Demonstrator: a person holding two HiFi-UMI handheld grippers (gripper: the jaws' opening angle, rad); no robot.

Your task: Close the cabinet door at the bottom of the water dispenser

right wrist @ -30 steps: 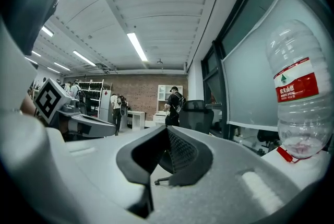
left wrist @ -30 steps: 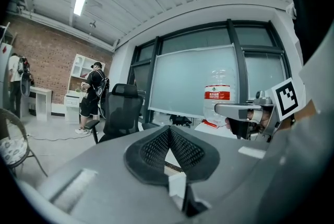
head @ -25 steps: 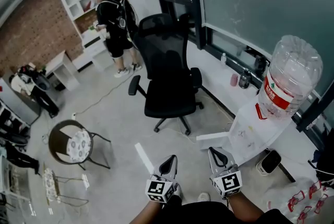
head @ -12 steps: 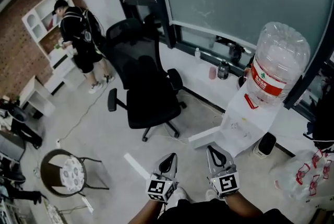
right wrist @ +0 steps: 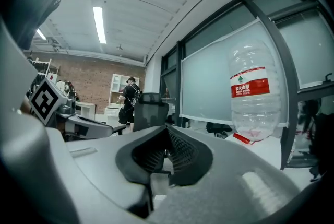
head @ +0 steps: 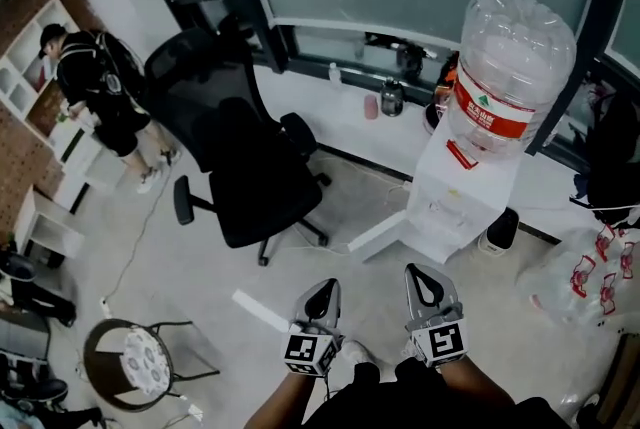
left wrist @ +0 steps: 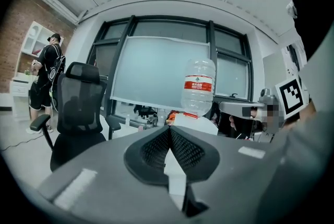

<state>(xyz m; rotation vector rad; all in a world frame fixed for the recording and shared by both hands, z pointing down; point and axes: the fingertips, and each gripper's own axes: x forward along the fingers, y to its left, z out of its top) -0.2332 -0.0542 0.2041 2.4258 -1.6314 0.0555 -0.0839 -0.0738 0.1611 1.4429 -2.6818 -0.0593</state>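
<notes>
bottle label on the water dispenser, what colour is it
Red label with white print, clearest in the right gripper view.

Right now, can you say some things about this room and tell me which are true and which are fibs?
1. The cabinet door at the bottom of the water dispenser is shut. False: it stands swung open.
2. A big water bottle sits on top of the dispenser. True.
3. The left gripper holds a cup. False: its jaws are together on nothing.
4. A black office chair stands left of the dispenser in the head view. True.
</notes>
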